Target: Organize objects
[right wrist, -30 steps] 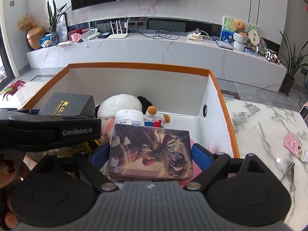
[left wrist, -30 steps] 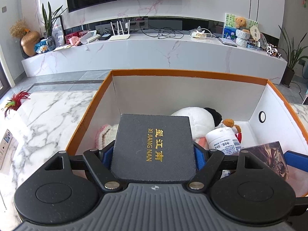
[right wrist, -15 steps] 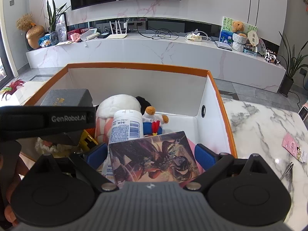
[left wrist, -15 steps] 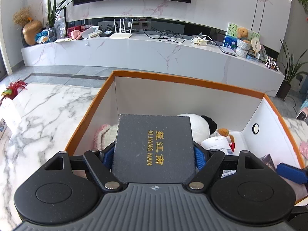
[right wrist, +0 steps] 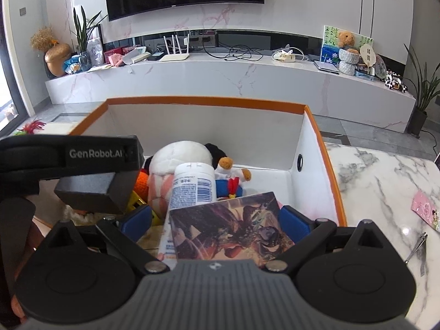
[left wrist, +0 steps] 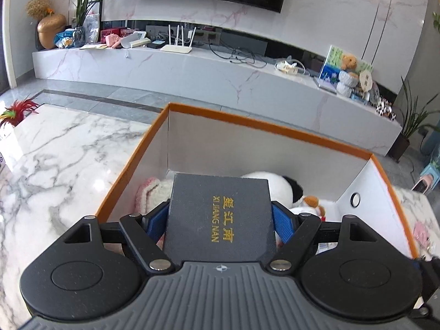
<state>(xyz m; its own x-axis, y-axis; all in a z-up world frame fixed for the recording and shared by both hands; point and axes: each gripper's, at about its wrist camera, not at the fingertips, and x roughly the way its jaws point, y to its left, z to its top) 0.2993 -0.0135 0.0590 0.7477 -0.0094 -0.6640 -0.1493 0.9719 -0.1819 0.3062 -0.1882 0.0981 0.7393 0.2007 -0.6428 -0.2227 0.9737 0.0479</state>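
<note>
A white storage box with an orange rim (left wrist: 261, 129) (right wrist: 203, 100) sits ahead on the marble table. My left gripper (left wrist: 220, 220) is shut on a dark grey box with gold lettering (left wrist: 217, 192), held over the storage box's left part; it also shows in the right wrist view (right wrist: 90, 189). My right gripper (right wrist: 216, 218) is opening. A box with a fantasy picture (right wrist: 233, 231) lies tilted between its jaws, and the left pad stands clear of it. The picture box leans on a white bottle (right wrist: 192, 189).
Inside the storage box lie a panda plush (right wrist: 181, 156), a small duck toy (right wrist: 231, 176) and a pink and white plush (left wrist: 148, 192). On the table to the right are a pink card (right wrist: 426, 209) and a metal clip (right wrist: 416, 247). A red feather ornament (left wrist: 16, 110) is far left.
The right jaws have widened and the picture box has slipped from level to tilted, resting lower against the white bottle. The left gripper has rolled a little, still holding the dark box.
</note>
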